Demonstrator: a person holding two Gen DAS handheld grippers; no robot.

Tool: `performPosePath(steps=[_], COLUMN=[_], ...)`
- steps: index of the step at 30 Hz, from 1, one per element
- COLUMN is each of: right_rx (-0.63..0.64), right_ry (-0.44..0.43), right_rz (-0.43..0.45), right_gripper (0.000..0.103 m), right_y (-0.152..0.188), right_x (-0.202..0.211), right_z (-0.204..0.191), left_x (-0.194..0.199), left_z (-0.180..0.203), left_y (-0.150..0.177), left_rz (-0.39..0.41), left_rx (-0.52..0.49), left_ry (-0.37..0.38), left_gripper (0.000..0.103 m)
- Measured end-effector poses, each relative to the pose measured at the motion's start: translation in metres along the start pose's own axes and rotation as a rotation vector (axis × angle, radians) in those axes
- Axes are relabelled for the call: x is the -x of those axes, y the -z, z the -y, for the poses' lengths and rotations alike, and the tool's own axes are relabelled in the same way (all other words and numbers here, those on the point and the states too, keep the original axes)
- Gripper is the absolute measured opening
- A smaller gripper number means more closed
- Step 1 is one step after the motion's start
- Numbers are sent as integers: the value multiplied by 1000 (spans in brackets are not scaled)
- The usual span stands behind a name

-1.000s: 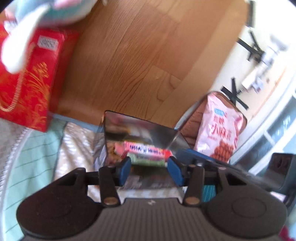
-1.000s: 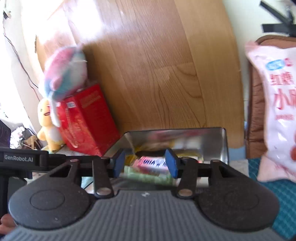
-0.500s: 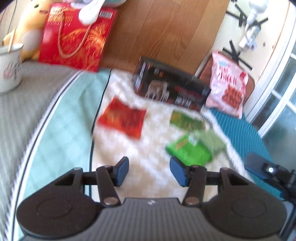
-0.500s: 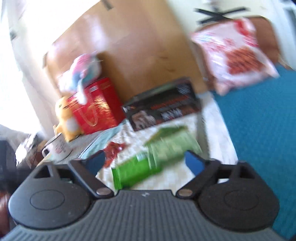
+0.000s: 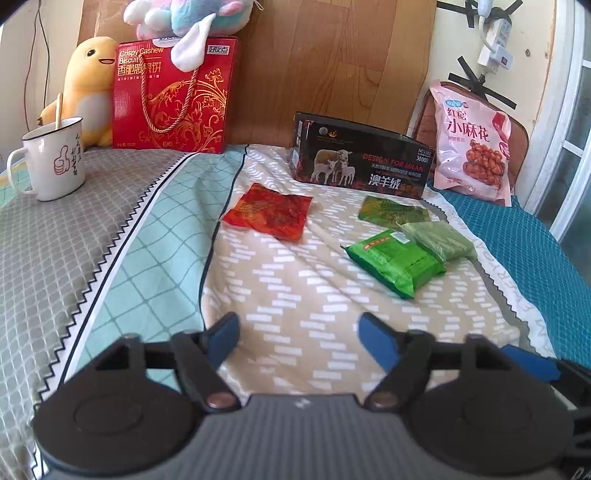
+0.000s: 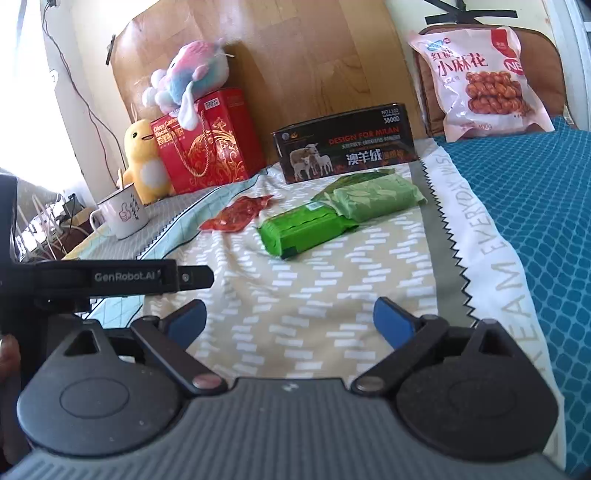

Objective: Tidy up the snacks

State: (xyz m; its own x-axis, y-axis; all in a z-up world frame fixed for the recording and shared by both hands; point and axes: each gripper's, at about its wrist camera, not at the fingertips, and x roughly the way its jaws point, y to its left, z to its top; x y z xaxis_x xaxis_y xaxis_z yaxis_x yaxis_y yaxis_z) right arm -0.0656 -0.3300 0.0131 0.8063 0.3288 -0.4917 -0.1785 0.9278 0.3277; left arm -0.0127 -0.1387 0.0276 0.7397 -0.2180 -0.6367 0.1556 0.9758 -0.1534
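A black box with sheep pictures [image 5: 360, 157] [image 6: 341, 142] stands at the back of the beige cloth. In front of it lie a red snack packet [image 5: 269, 211] [image 6: 236, 218], a bright green packet [image 5: 395, 261] [image 6: 303, 230], a pale green packet [image 5: 437, 240] [image 6: 375, 192] and a dark green packet [image 5: 391, 212]. My left gripper [image 5: 297, 334] is open and empty, low over the near cloth. My right gripper [image 6: 290, 321] is open and empty, near the front, well short of the packets.
A red biscuit gift box [image 5: 171, 96] with a plush toy [image 5: 188, 18] on top and a yellow duck plush [image 5: 86, 85] stand at the back left. A white mug [image 5: 53, 158] stands at left. A pink snack bag [image 5: 471, 142] leans at the back right.
Both grippers have pulled back from the open box, where they hovered over its snacks, to a far view of the whole bed. Both jaws have opened wider.
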Motion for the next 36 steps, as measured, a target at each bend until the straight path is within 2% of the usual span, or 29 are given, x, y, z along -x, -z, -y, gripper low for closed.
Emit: performPosePath(steps=[3, 5, 8, 13, 20, 29, 31, 33, 36], right_rx=[-20, -22, -23, -26, -2, 43, 62, 83, 89], right_ry=[0, -3, -10, -17, -20, -19, -18, -8, -5], right_rz=[14, 17, 16, 18, 19, 5, -2, -6, -3], right_gripper=[100, 101, 103, 103, 103, 103, 100, 89, 80], right_y=[2, 4, 4, 4, 6, 4, 2, 0, -8], right_x=[2, 3, 4, 4, 4, 3, 2, 0, -2], right_z=[0, 1, 0, 1, 1, -2, -4, -5, -2], left_x=[-1, -1, -4, -6, -12, -15, -14, -11, -5], left_z=[1, 3, 0, -7, -3, -4, -8, -12, -20], left_y=[2, 3, 3, 0, 0, -1, -2, -2, -3], left_rz=[-6, -10, -24, -29, -40, -48, -48, -42, -27], left_rx=[-14, -26, -18, -10, -54, -87, -83, -72, -13], left_ry=[-6, -12, -53, -80, -129, -137, -120, -93, -61], left_gripper=[93, 103, 103, 103, 103, 103, 103, 103, 103])
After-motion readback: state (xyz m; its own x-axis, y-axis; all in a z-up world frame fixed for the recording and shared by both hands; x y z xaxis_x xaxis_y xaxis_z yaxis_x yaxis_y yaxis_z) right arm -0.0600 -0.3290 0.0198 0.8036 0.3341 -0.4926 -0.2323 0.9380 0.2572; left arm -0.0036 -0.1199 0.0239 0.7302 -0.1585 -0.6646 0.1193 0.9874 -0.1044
